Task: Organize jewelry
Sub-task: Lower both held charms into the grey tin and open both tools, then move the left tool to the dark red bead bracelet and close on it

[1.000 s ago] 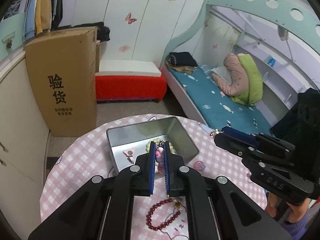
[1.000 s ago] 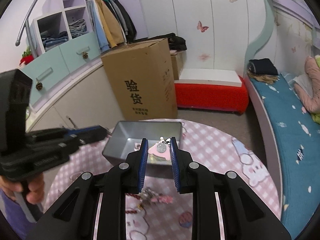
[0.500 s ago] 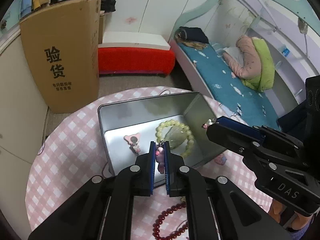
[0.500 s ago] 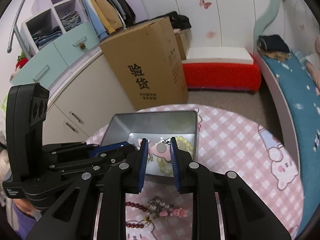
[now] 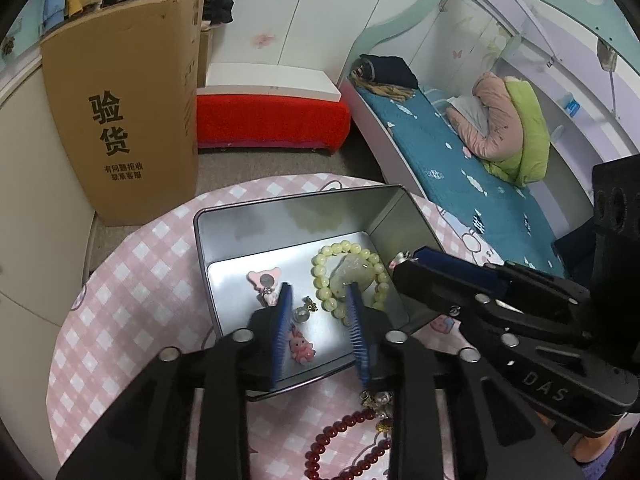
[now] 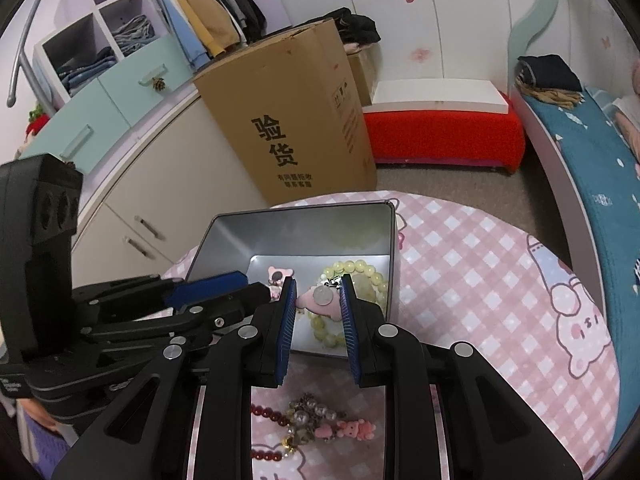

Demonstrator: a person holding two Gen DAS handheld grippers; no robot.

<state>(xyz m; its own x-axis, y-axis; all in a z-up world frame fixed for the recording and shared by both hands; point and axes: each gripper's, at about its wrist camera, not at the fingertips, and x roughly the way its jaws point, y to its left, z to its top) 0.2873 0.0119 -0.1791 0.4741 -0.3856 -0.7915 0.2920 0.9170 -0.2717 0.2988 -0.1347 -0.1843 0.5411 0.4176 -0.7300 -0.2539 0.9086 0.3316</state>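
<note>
With our left tool (image 5: pixel 320 300) released and our right tool (image 6: pixel 318 296) grasping a pink bear charm (image 6: pixel 318 300), the grey metal tin (image 5: pixel 280 216) holds three pieces while the dark red bead bracelet (image 5: pixel 340 444) waits on the desk (image 5: pixel 132 280).

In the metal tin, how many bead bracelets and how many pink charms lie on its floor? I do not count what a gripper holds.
Bead bracelets: 1 (green bracelet)
Pink charms: 2 (bear charm, bunny charm)
Total: 3 in the tin
Left out: the disc charm in the right gripper.
</note>
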